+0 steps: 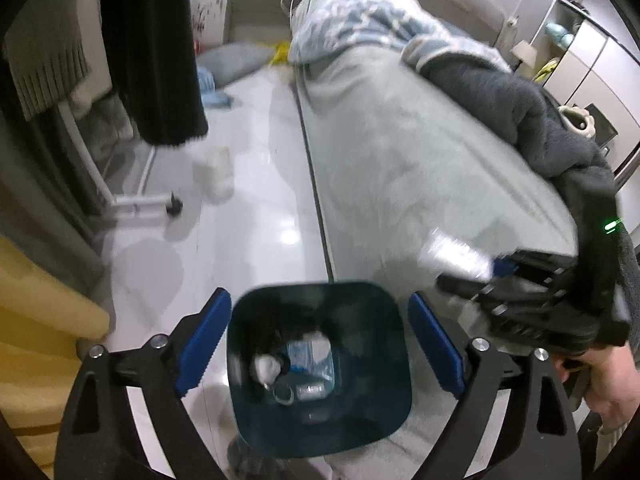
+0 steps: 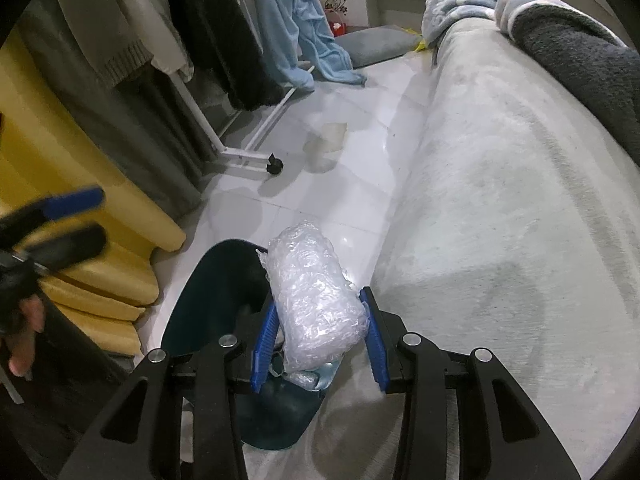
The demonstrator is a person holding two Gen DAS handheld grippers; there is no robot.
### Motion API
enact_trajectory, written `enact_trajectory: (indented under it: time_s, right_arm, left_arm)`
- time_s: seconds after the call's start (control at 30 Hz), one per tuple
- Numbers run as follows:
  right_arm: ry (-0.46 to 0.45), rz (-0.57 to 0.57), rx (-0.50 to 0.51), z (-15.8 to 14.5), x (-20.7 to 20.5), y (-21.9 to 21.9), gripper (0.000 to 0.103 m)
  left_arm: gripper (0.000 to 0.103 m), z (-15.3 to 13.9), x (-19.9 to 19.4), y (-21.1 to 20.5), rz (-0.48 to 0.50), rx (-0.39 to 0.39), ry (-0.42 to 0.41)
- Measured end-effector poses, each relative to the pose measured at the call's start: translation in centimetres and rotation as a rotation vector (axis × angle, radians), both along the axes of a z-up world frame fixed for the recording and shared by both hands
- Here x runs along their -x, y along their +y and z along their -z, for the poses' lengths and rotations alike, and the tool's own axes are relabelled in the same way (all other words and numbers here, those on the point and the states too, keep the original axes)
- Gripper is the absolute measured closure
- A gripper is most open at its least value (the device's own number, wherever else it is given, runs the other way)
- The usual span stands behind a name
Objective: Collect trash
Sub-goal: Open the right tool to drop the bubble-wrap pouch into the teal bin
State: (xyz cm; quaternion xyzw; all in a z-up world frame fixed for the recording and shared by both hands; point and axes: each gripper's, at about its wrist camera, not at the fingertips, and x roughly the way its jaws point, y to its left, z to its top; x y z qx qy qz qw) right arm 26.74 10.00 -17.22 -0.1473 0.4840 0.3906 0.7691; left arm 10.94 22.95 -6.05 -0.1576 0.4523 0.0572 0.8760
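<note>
The right gripper point(image 2: 320, 334) is clamping a wad of crumpled clear plastic wrap point(image 2: 316, 300) between its two blue pads point(image 2: 262, 354), which are pressing on either side of the wad. The wad is hanging above the near rim of the dark teal trash bin point(image 2: 208, 300), next to the bed edge.

The left gripper point(image 1: 320, 340) is sitting spread wide, its blue fingertips point(image 1: 204, 338) flanking the bin point(image 1: 394, 360) from above with nothing held between them. Inside the bin, a white crumpled piece point(image 1: 266, 366) and a clear packet point(image 1: 310, 360) are lying on the bottom.

Further out, the glossy white tile floor point(image 1: 256, 208) is running alongside the pale grey bed point(image 2: 500, 200). A translucent cup-like container point(image 2: 326, 142) is standing on the floor near the caster foot of a white clothes rack point(image 2: 248, 156). At the far end, a blue patterned quilt point(image 1: 360, 24) and a dark fleece blanket point(image 1: 516, 108) are lying on the bed.
</note>
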Motion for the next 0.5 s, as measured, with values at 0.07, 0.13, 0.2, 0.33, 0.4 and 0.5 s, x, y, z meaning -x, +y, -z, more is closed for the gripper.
enact_trajectory:
  time_s: [0.07,0.13,0.2,0.33,0.4,0.5]
  right_arm:
    - [0.004,-0.006,0.012,0.5,0.0,0.2,0.062]
    - [0.013,-0.013,0.024,1.1,0.1,0.4,0.062]
    - [0.015,-0.022,0.040,1.7,0.4,0.6,0.061]
    - [0.018,-0.048,0.053,2.0,1.1,1.5,0.061]
    - [0.022,-0.061,0.055,1.9,1.5,2.0,0.060]
    - [0.024,-0.086,0.067,2.2,2.6,2.4,0.053]
  left_arm:
    - [0.009,-1.0,0.3,-0.2,0.002,-0.026,-0.039]
    - [0.009,-2.1,0.5,-0.6,0.000,-0.056,-0.089]
    - [0.008,-3.2,0.8,-0.7,-0.008,-0.066,-0.137]
    - [0.007,-4.8,1.3,-0.7,-0.025,-0.064,-0.215]
    - [0.006,-5.7,1.6,-1.0,-0.037,-0.107,-0.254]
    - [0.006,-6.7,1.9,-1.3,-0.043,-0.137,-0.276]
